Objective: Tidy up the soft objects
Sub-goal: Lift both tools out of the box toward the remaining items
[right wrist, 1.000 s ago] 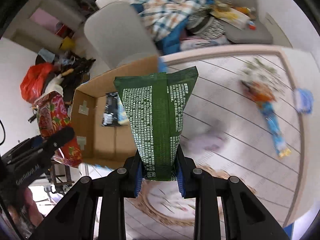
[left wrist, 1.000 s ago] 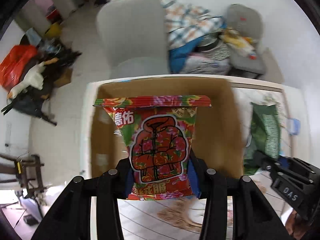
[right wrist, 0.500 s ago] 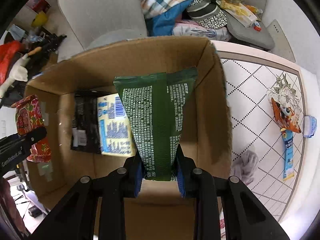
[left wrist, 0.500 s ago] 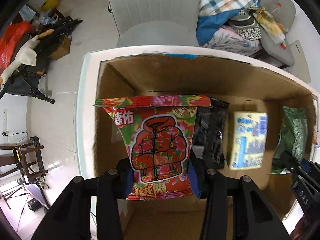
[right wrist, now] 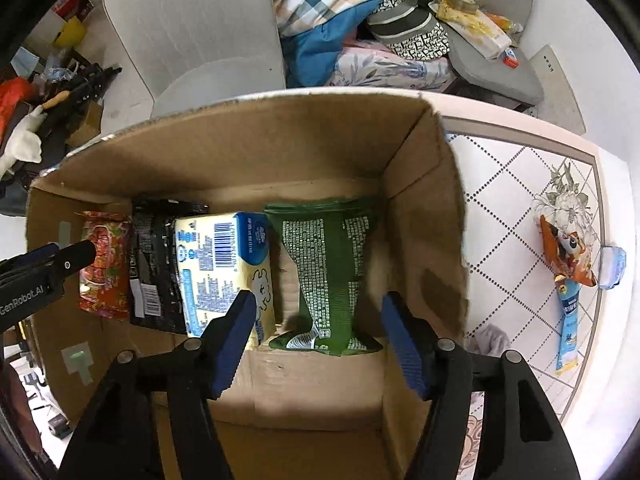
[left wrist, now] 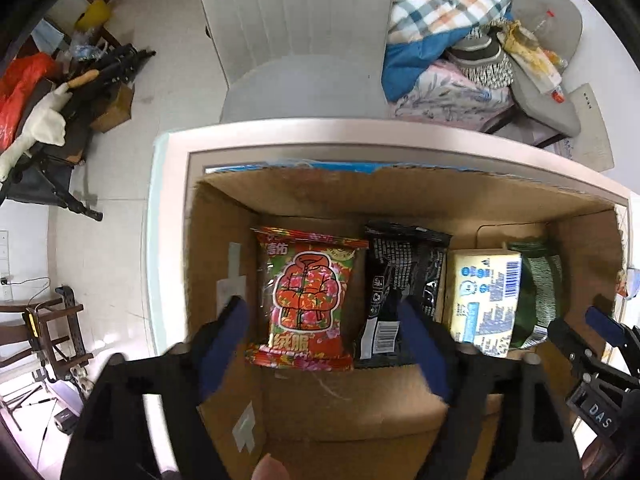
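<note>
A cardboard box (left wrist: 400, 196) (right wrist: 224, 148) stands on the table. On its floor lie, left to right, a red flowered snack bag (left wrist: 306, 300) (right wrist: 105, 264), a black packet (left wrist: 400, 276) (right wrist: 154, 264), a yellow-and-blue tissue pack (left wrist: 486, 300) (right wrist: 222, 264) and a green packet (left wrist: 538, 292) (right wrist: 328, 280). My left gripper (left wrist: 320, 320) is open above the red bag, touching nothing. My right gripper (right wrist: 316, 314) is open above the green packet, touching nothing.
On the patterned table (right wrist: 516, 200) right of the box lie an orange snack bag (right wrist: 568, 252), a blue stick packet (right wrist: 568, 328), a small blue pack (right wrist: 612, 268) and a grey cloth (right wrist: 492, 340). A white chair (left wrist: 296, 40) and a pile of clothes (left wrist: 448, 40) stand beyond the table.
Both grippers have opened and let go of their packets. The red bag and the green packet now lie on the box floor.
</note>
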